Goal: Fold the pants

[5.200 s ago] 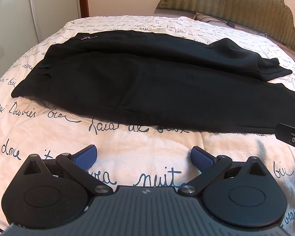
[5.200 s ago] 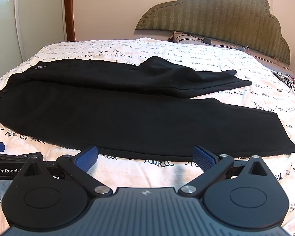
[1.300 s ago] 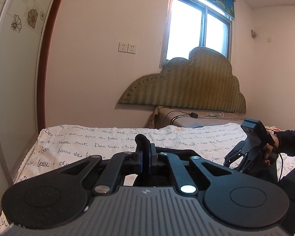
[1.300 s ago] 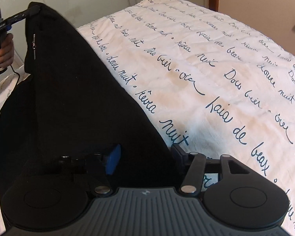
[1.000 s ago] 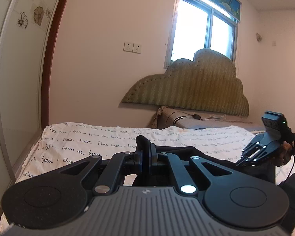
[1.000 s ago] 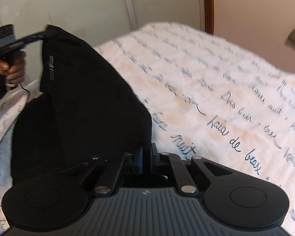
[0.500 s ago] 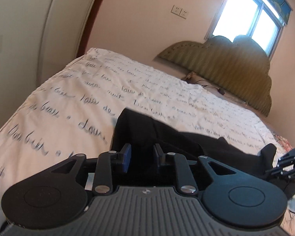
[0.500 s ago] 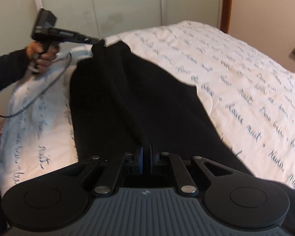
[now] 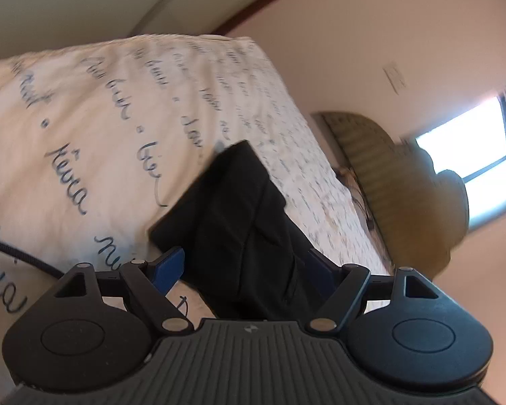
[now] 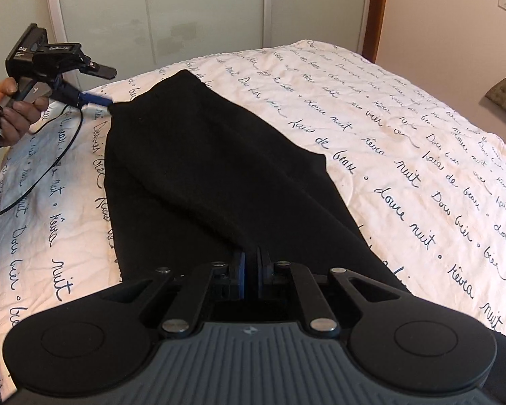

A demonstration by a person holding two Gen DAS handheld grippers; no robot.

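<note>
The black pants lie stretched in a long strip along the white bedspread with blue script. My right gripper is shut on the near end of the pants. My left gripper is open, its blue pads on either side of the far end of the pants, which rests on the bed. In the right wrist view the left gripper sits at the far corner of the pants, jaws apart, held by a hand.
A black cable runs from the left gripper across the bed's left side. A wardrobe door stands behind the bed. The padded headboard and a window are at the far right.
The pants were lifted by both grippers, then laid down folded lengthwise. In the last half second my left gripper opened and let go of its end; the right stays shut.
</note>
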